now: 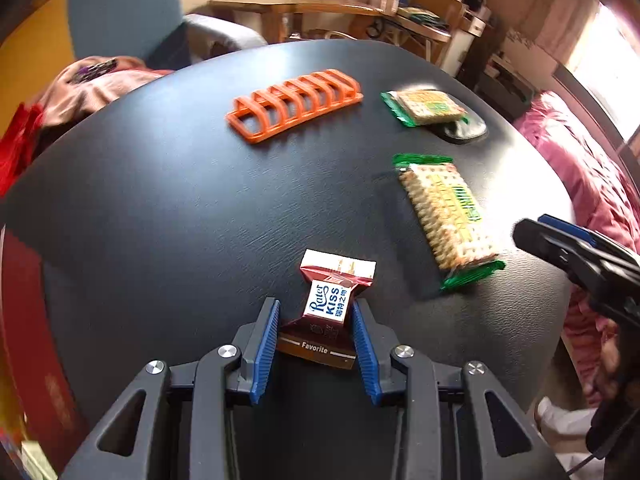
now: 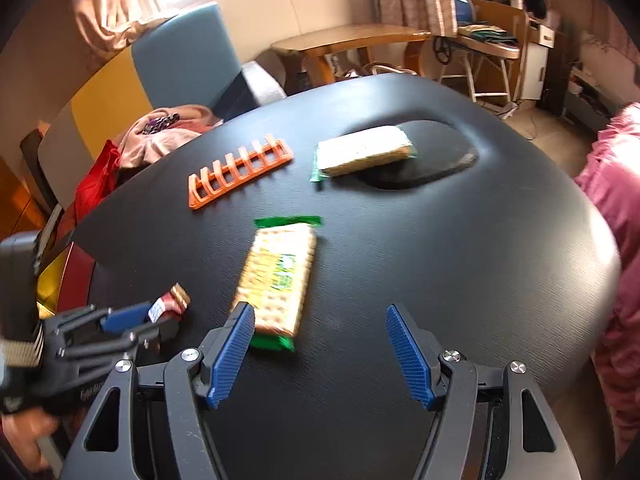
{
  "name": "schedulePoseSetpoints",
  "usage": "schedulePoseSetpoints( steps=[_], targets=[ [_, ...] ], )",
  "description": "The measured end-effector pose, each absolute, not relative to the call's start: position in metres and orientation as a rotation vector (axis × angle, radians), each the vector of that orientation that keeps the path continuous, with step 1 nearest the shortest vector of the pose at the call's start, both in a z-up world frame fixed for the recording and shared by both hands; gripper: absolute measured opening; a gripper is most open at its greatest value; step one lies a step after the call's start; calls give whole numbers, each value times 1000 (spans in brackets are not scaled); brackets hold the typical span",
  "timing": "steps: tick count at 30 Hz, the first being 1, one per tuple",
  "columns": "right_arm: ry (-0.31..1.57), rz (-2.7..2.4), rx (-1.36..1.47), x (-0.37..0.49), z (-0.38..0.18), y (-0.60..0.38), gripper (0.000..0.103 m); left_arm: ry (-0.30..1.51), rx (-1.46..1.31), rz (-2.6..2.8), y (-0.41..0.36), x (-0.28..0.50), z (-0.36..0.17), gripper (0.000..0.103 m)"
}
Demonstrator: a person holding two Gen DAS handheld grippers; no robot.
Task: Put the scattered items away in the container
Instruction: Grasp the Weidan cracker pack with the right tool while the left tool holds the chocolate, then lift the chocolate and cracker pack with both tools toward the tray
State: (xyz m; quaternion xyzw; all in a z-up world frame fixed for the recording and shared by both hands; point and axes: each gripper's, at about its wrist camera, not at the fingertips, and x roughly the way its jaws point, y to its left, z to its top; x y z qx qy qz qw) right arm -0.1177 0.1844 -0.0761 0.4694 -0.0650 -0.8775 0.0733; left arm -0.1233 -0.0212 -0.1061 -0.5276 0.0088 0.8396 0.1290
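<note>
A small red-and-white "Rater KISS" candy (image 1: 327, 306) lies on the black table between the blue pads of my left gripper (image 1: 316, 312), which is shut on its wrapper. The right wrist view shows that gripper (image 2: 148, 316) low at the left, with the candy (image 2: 172, 300) at its tips. My right gripper (image 2: 320, 320) hovers open over the table. Its left fingertip is beside the near end of a green-edged cracker pack (image 2: 280, 276), also visible to the left wrist (image 1: 448, 212). A second cracker pack (image 1: 426, 107) rests partly on a shallow black dish (image 1: 466, 130).
An orange slotted rack (image 1: 296, 104) lies toward the table's far side. Pink and red cloth (image 1: 92, 88) and a blue chair (image 1: 120, 12) sit past the left edge. Pink bedding (image 2: 616, 184) lies off the right edge, and a wooden table (image 2: 352, 40) stands behind.
</note>
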Motion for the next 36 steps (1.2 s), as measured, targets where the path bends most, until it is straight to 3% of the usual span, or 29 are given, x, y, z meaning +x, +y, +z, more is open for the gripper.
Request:
schedulePoseSetpoints(
  steps=[13, 17, 18, 36],
  targets=[
    [-19, -2605, 1522, -159, -100, 140, 69, -59, -1527, 2508, -37, -102, -110, 37],
    [43, -2600, 1521, -156, -104, 135, 50, -79, -1521, 2520, -39, -99, -110, 37],
    [54, -2599, 1515, -154, -104, 135, 50, -85, -1519, 2522, -40, -98, -109, 37],
    [182, -2600, 1419, -88, -101, 112, 49, -138, -1495, 2603, -59, -50, -104, 37]
  ],
)
